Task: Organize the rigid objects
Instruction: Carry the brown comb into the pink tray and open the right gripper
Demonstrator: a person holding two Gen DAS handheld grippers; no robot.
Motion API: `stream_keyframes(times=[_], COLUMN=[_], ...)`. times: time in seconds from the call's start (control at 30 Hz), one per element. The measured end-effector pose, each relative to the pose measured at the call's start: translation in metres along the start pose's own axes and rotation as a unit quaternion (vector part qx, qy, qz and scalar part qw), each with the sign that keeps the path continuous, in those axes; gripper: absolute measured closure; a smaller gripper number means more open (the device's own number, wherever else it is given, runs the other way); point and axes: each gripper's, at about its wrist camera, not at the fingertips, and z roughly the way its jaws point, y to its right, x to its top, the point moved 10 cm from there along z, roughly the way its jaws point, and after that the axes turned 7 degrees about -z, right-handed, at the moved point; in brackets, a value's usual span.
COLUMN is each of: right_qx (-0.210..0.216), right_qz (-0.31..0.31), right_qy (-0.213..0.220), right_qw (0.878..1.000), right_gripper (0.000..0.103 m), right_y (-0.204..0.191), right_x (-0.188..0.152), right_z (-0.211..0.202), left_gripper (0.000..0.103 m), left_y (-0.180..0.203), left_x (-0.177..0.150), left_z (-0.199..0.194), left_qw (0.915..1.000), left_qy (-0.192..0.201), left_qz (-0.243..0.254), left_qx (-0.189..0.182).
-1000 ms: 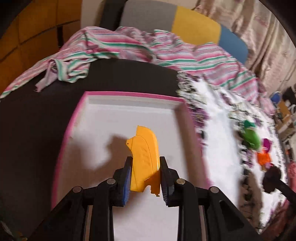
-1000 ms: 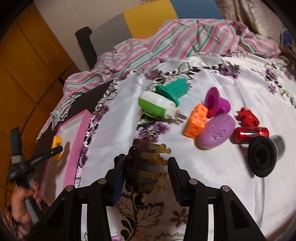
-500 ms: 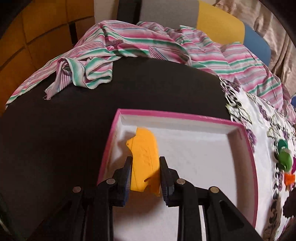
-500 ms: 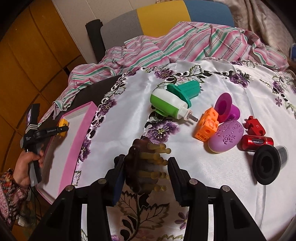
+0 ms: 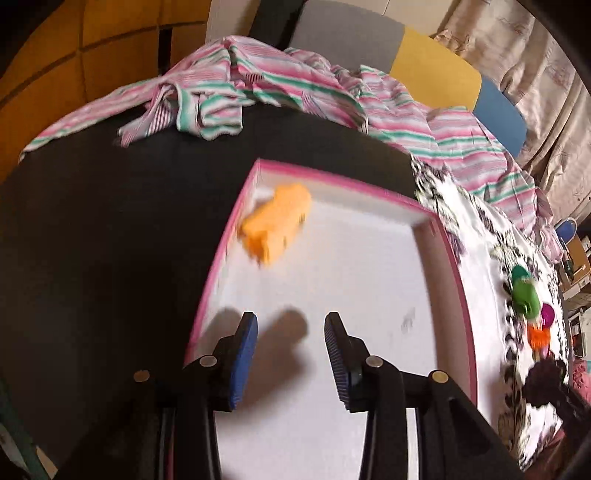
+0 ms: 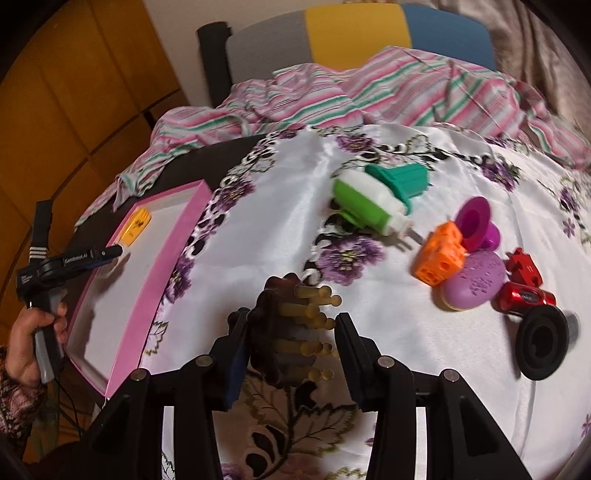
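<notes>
Orange wood-panelled wall on the left; a grey, yellow and blue chair back stands behind the table. Beige curtain hangs at right; striped cloth lies beneath the chair.

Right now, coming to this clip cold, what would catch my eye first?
The blurred orange piece lying in the far left corner of the pink-rimmed tray, ahead of the open left gripper. Next, the right gripper holding a dark brush with yellowish pegs above the floral cloth, with a bright clutter of toys to its right, such as the green-and-white bottle.
</notes>
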Motion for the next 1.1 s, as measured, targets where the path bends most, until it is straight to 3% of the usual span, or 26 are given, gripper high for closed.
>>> stream_keyframes(times=[0.13, 0.4, 0.63, 0.83, 1.1], right_qx=[0.034, 0.08, 0.101, 0.098, 0.058], right_qz=[0.028, -0.059, -0.083, -0.09, -0.112], right_qy=[0.003, 0.031, 0.01, -0.023, -0.04], right_qw=[0.999, 0.995, 0.991, 0.991, 0.991], right_gripper=[0.058, 0.058, 0.058, 0.058, 0.054], right_y=[-0.021, -0.111, -0.167, -0.191, -0.196], right_x=[0.008, 0.064, 0.097, 0.11, 0.123], right_z=[0.011, 0.019, 0.056, 0.099, 0.141], left_gripper=[0.065, 0.065, 0.065, 0.065, 0.065], left_y=[-0.001, -0.009, -0.017, -0.016, -0.017], left_x=[-0.018, -0.029, -0.031, -0.032, -0.036], left_z=[-0.01, -0.032, -0.038, -0.043, -0.043], left_qw=[0.9998, 0.9987, 0.9974, 0.9966, 0.9971], left_qy=[0.003, 0.023, 0.031, 0.037, 0.031], left_qz=[0.01, 0.021, 0.03, 0.036, 0.029], left_qx=[0.017, 0.041, 0.058, 0.064, 0.062])
